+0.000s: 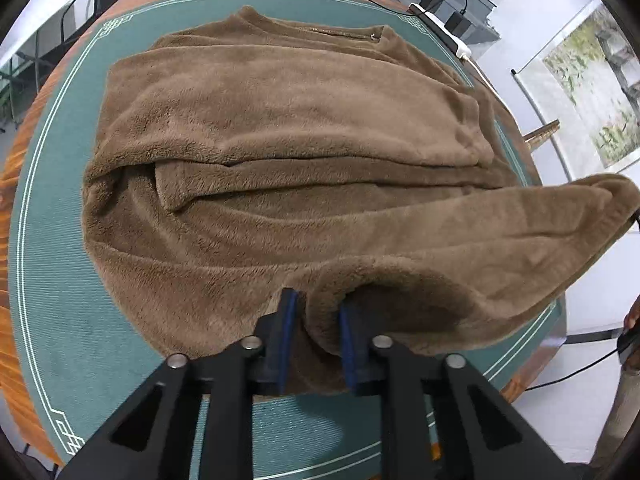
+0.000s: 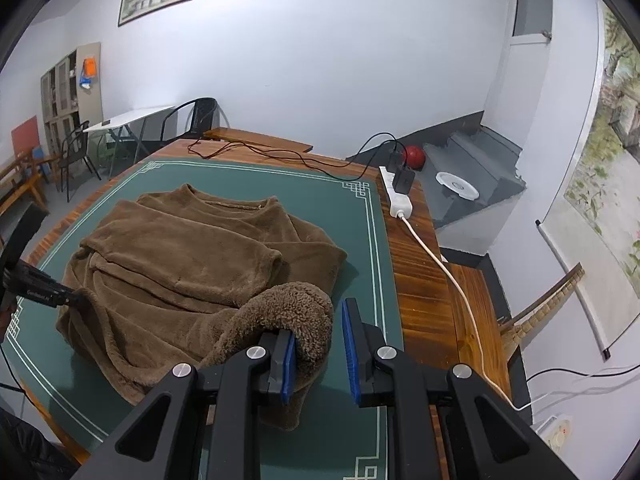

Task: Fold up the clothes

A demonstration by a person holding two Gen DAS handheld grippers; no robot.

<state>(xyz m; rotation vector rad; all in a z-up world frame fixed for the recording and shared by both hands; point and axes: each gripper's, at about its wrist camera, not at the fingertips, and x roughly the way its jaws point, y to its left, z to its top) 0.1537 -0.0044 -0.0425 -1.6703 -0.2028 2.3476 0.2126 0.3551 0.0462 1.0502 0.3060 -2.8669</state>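
garment: brown fleece sweater (image 2: 180,256) flat on green felt table mat (image 2: 360,240), sleeves folded across chest, collar far | left gripper (image 1: 316,312): jaws pinch near hem; lifted for a bottom-up fold, i judge | right gripper (image 2: 320,344): jaws parted; hem draped over left finger, unclamped; grip doubtful

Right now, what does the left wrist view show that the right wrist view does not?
Only the left wrist view shows the left tongs with fleece bunched between their blue pads, and the hem lifted toward the right edge. Only the right wrist view shows the right tongs standing open, fleece draped over one pad, plus the white plate on the steps. Both show the brown sweater on the green mat, the power strip and the red ball.
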